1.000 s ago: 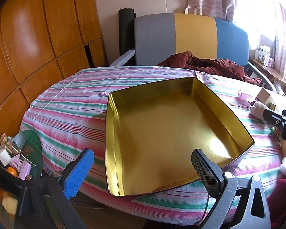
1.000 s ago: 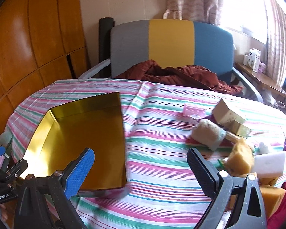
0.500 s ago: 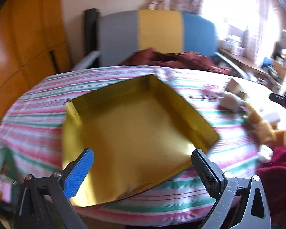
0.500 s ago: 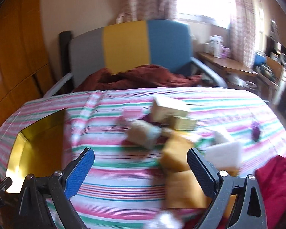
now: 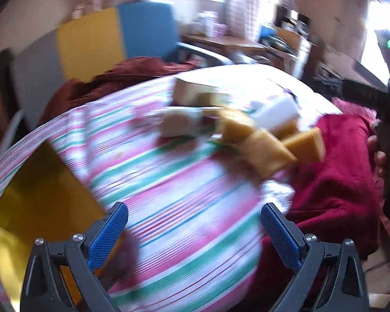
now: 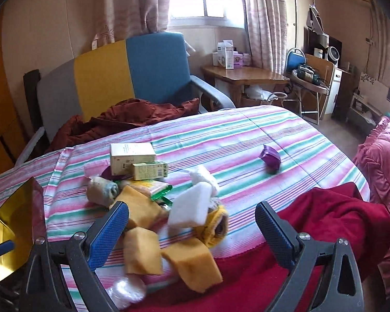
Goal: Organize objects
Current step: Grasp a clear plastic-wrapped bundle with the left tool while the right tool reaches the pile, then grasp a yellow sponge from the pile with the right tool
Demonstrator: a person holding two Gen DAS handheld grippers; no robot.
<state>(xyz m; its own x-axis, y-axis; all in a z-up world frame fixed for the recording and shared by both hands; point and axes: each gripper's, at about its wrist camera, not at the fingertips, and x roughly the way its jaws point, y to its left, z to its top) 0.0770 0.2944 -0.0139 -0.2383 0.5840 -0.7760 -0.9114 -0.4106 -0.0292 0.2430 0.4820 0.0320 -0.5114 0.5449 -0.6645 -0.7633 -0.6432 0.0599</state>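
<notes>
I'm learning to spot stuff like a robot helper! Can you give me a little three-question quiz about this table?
1. True or false: the right gripper is holding a sponge.
2. Which lies apart from the pile: A the white sponge, B the purple packet, C the green box?
3. What colour is the tray inside?

Key: 1 false, open and empty; 2 B; 3 gold.

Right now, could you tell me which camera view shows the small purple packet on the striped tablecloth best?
The right wrist view: the small purple packet lies sharp and unobstructed, alone on the striped tablecloth, apart from the clutter. The left wrist view is motion-blurred, and I cannot make the packet out there.
</notes>
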